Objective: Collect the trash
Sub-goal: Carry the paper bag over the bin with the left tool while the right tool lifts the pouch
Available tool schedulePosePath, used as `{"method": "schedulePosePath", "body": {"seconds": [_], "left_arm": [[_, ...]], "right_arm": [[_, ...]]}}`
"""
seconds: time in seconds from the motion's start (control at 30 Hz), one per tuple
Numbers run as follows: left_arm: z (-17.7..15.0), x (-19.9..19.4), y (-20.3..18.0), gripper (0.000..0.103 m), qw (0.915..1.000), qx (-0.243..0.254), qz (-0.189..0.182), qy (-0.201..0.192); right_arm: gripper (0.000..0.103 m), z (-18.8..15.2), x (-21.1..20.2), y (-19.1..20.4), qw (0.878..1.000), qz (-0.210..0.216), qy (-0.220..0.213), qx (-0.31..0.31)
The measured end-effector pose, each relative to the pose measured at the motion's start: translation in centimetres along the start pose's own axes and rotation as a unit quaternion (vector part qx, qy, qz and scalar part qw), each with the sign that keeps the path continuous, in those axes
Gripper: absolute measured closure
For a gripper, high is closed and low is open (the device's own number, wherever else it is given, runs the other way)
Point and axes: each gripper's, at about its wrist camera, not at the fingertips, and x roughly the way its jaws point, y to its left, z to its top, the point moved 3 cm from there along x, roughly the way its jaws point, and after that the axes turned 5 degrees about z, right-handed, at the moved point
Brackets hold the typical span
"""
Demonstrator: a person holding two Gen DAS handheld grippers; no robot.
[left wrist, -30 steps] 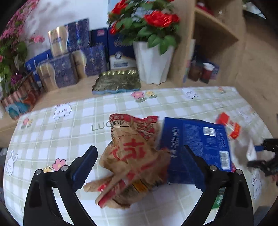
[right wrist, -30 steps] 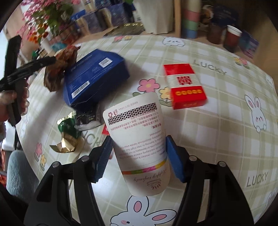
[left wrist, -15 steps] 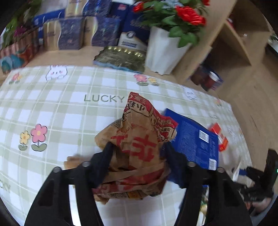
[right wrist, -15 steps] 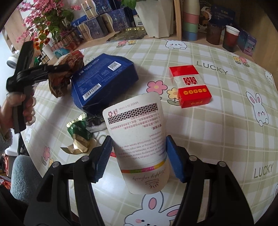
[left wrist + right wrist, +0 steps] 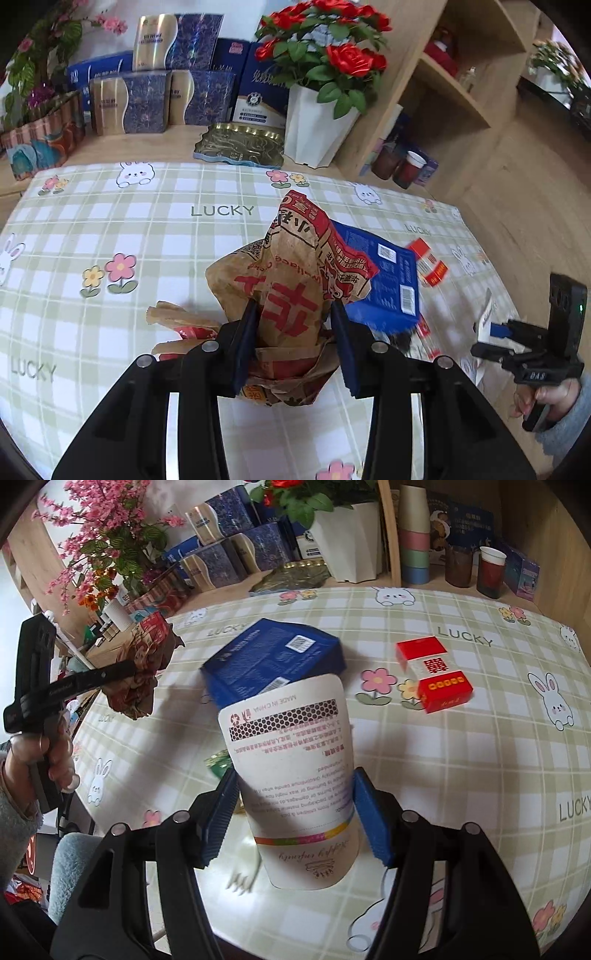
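My left gripper (image 5: 293, 343) is shut on a crumpled brown paper bag with red print (image 5: 291, 280) and holds it above the table. From the right wrist view the same bag (image 5: 142, 672) hangs in that gripper at the left. My right gripper (image 5: 293, 812) is shut on a flat white pouch with pink text (image 5: 295, 760), held up off the table. A blue box (image 5: 273, 661) and a red cigarette pack (image 5: 434, 674) lie on the checked tablecloth (image 5: 480, 760). A green-gold wrapper (image 5: 218, 764) peeks out behind the pouch.
A white pot of red roses (image 5: 317, 125), stacked gift boxes (image 5: 147, 99) and a gold tray (image 5: 240, 144) stand along the far edge. A wooden shelf (image 5: 454, 85) with cups (image 5: 489, 572) is at the right. The table edge runs near my right gripper.
My left gripper closed on the brown paper bag and lifted it off the table. My right gripper has raised the white pouch a little and stays shut on it.
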Motion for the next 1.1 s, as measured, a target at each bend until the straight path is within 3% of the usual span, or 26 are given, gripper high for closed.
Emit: {"method": "schedulePosePath", "body": {"seconds": [0.53,1.1], "left_arm": [[-5.1,-11.1,-4.2,0.065,0.9963,0.054,-0.058,-0.033],[-14.2,-16.1,-6.2,0.065,0.9963,0.037,-0.077,-0.006]], "right_arm": [[0.04,-4.6,-3.9,6.0,1.0,0.011,-0.024,0.01],[0.04,-9.6,-8.5,10.3,0.998,0.032,-0.055,0.008]]}}
